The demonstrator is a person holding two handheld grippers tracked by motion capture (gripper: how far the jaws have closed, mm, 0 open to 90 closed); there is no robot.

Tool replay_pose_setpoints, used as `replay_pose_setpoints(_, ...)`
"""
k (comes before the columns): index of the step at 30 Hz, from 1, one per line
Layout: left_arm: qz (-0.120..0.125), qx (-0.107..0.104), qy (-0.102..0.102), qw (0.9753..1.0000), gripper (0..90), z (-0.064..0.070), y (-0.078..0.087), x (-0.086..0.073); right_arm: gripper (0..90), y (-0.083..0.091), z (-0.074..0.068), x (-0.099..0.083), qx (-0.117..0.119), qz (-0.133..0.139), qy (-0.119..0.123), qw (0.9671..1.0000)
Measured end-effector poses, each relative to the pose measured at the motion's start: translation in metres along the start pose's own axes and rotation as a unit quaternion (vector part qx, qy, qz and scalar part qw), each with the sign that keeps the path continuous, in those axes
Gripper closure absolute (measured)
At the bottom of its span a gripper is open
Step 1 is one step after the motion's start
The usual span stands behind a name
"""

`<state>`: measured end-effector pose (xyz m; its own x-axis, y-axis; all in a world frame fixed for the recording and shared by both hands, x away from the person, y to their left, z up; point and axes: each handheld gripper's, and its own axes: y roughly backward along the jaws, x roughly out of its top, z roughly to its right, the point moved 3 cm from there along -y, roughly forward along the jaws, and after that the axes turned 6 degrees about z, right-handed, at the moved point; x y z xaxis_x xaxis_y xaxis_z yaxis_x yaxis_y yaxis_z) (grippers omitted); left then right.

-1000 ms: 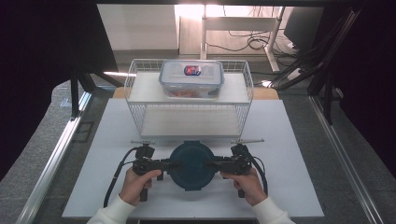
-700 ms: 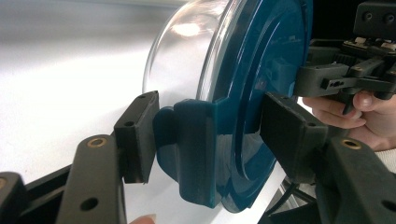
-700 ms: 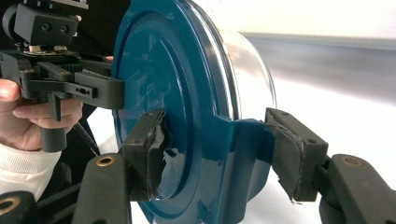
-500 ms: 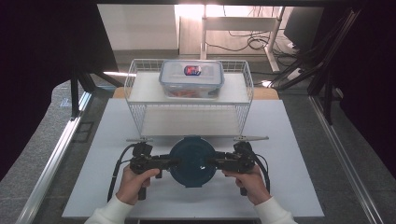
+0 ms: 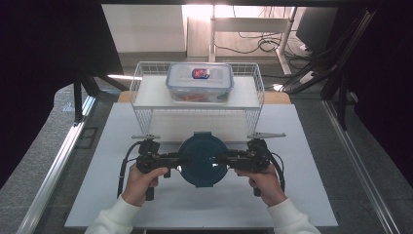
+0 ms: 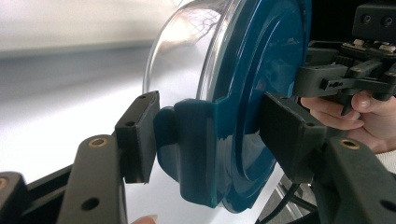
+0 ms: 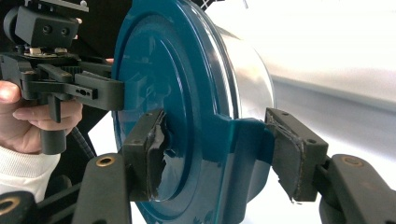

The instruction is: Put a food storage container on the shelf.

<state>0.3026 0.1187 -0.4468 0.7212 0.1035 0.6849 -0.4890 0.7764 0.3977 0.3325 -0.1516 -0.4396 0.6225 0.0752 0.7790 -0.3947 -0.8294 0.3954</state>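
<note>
The left gripper [image 6: 205,140] is clamped on a latch tab of a round container [image 5: 202,159] with a dark teal lid, one pad against the tab's underside and the other pressing the lid's top face; the right gripper [image 7: 215,149] grips the opposite tab the same way. Seen from above, the two grippers [image 5: 181,159] [image 5: 223,158] meet the container from either side, each held in one of the person's hands [image 5: 141,180] [image 5: 265,183], with the container at the near middle of the white table [image 5: 311,195], just in front of a wire basket [image 5: 146,105]. Whether it rests on the table or hangs slightly above it cannot be told. The body under the lid is clear plastic and looks empty. Farther back, on top of the basket, sits a rectangular lidded box [image 5: 199,81] with food inside. The main risk, as I judge it, is that the hold depends on two small tabs: if one hand pulls harder or tilts, a tab could flip open or slide from between the pads, and the container would tip and drop on that side. The right gripper's pad [image 7: 156,154] looks torn, which may weaken its hold. Pushing forward carelessly could also knock the container against the basket's front wire.
</note>
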Motion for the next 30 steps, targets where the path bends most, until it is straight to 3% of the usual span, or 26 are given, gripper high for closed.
replay_pose_setpoints(12,0.019,-0.010,-0.011,0.9997,39.2,0.017,0.009,0.034,40.1,0.012,-0.014,0.038,-0.007,0.018,0.027,0.9994)
replay_pose_setpoints(30,0.035,-0.001,-0.040,0.9986,39.9,0.038,0.029,0.075,40.3,0.019,-0.029,0.078,0.006,0.036,0.041,0.9985)
